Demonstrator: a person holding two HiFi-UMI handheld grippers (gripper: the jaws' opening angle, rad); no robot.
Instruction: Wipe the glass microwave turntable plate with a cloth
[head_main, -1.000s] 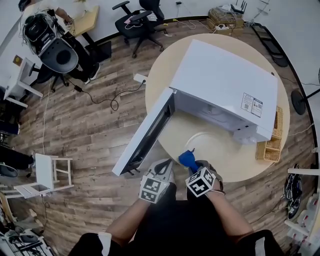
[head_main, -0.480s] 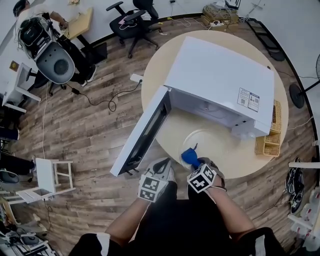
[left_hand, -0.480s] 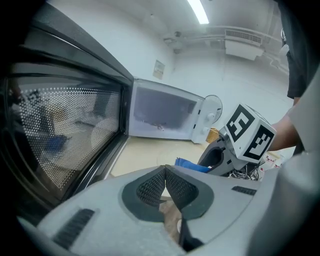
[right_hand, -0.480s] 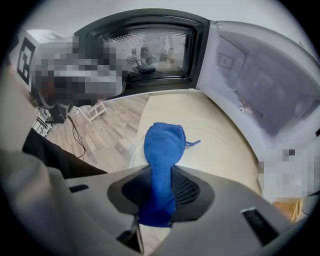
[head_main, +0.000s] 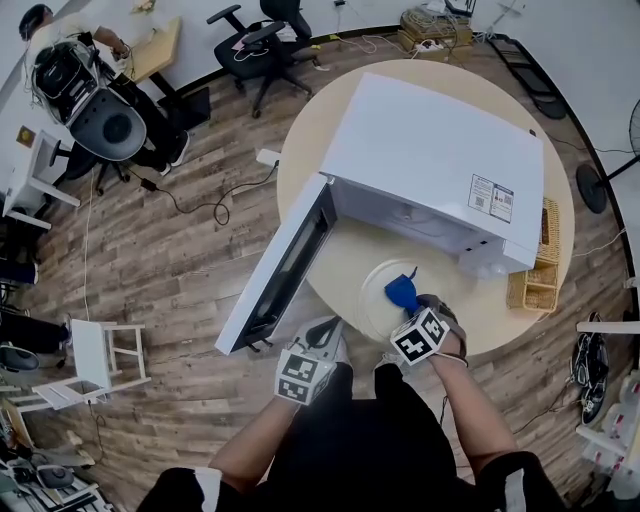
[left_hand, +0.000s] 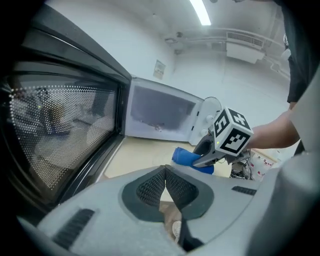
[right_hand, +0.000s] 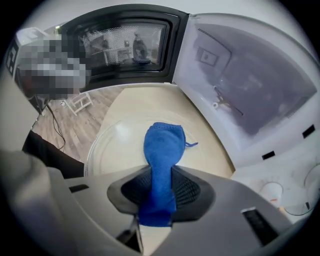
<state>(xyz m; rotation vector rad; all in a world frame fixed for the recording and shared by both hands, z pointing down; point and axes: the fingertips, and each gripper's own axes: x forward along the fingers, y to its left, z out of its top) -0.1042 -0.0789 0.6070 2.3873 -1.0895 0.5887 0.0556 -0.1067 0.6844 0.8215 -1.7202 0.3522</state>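
Glass turntable plate (head_main: 378, 305) lies flat on the round worktop (head_main: 345, 250), just in front of the microwave (head_main: 430, 160), whose door (head_main: 280, 270) hangs wide open. The blue cloth (right_hand: 162, 142) is down on the glass, towards the far side. The right tongs (right_hand: 159, 190) are clamped on its near end, so wiping looks under way. The left tongs (left_hand: 166, 182) are closed on nothing, idling off the worktop's near edge. Next, I'd say, sweep the cloth round the rim, pressing lightly so the plate doesn't skate.
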